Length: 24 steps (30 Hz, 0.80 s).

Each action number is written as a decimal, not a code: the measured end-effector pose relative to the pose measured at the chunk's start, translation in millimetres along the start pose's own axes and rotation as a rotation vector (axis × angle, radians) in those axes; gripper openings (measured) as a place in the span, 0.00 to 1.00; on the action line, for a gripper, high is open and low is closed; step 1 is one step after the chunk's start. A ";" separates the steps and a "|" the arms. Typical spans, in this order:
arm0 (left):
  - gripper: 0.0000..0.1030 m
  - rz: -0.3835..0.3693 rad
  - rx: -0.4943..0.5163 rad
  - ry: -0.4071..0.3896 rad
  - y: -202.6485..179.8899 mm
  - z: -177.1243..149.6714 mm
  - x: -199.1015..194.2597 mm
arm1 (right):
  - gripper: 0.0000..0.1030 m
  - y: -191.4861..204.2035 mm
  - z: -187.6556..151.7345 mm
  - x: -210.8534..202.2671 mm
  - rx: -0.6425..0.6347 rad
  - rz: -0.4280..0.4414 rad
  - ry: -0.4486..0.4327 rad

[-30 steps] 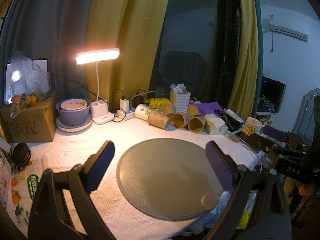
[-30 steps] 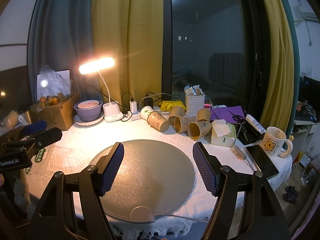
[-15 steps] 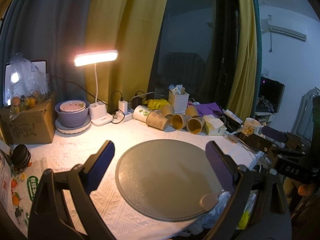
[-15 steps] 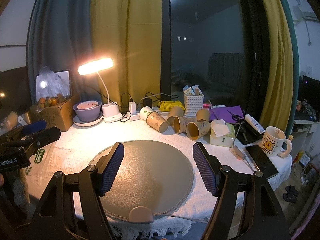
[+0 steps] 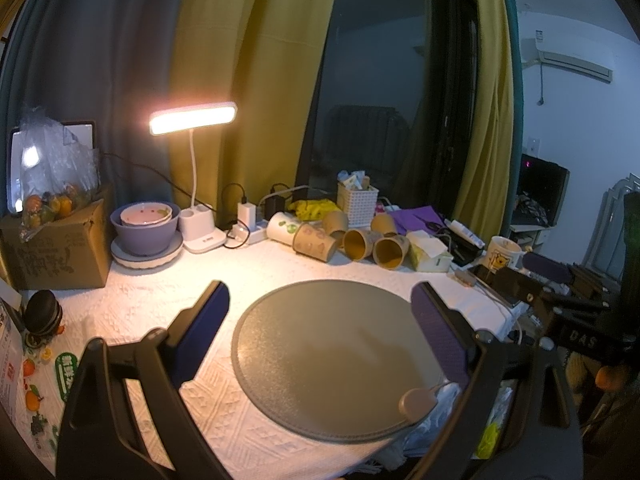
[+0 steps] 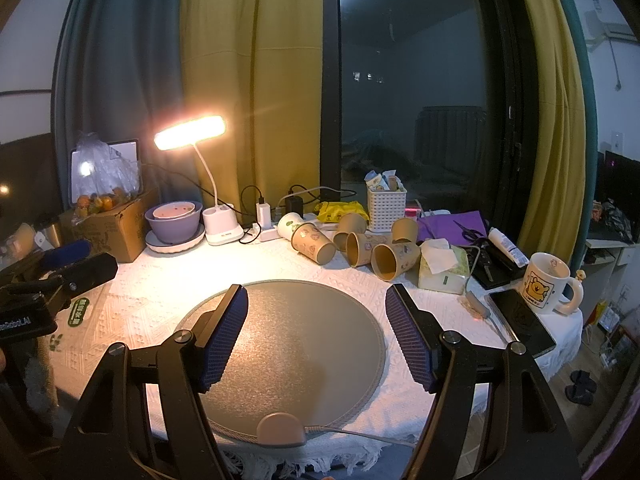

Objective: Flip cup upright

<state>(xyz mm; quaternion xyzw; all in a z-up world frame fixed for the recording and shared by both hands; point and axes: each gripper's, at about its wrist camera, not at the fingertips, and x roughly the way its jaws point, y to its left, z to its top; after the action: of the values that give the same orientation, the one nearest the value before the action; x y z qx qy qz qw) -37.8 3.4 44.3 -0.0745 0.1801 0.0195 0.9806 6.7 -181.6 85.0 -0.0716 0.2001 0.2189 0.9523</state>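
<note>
Several brown paper cups [image 6: 394, 261] lie on their sides in a cluster at the back of the table, also in the left wrist view [image 5: 387, 251]. A white paper cup [image 6: 289, 225] lies beside them. My right gripper [image 6: 316, 332] is open and empty, hovering over the round grey mat [image 6: 304, 332]. My left gripper [image 5: 320, 332] is open and empty over the same mat [image 5: 336, 360]. Both grippers are well short of the cups. The right gripper's body [image 5: 560, 312] shows at the right of the left wrist view; the left one [image 6: 48, 280] shows at the left of the right wrist view.
A lit desk lamp [image 6: 218, 224], stacked purple bowls [image 6: 174, 220] and a cardboard box [image 6: 116, 228] stand at back left. A white basket [image 6: 386, 208], tissue box [image 6: 442, 268], phone [image 6: 520, 320] and yellow-print mug [image 6: 546, 282] sit at right. A power strip with chargers [image 6: 268, 228] lies behind the cups.
Both views have shifted slightly; the scene sits a little lower and farther in frame. Both grippers stay open and empty. Nothing on the table has moved.
</note>
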 end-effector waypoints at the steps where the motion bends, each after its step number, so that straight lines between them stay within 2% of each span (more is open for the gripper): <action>1: 0.90 0.000 0.001 -0.001 -0.3 0.6 0.3 | 0.72 -1.3 1.7 -0.9 0.000 0.000 0.000; 6: 0.90 0.001 0.005 0.012 -0.1 -3.9 6.5 | 0.72 1.9 1.1 0.1 0.000 0.001 0.003; 10: 0.90 -0.002 -0.004 0.087 1.9 -15.7 29.6 | 0.72 -3.5 3.0 8.3 -0.002 0.001 0.019; 18: 0.90 0.005 -0.023 0.216 3.9 -32.6 78.6 | 0.72 -20.6 -13.3 62.4 0.028 0.008 0.118; 24: 0.90 0.036 0.002 0.254 0.0 -30.0 108.1 | 0.72 -33.6 -14.2 94.7 0.049 0.015 0.145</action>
<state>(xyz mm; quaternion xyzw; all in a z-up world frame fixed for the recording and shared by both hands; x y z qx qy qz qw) 52.7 0.1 -21.9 -0.0723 0.3039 0.0273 0.9495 94.7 -178.1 34.7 -0.0624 0.2743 0.2151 0.9352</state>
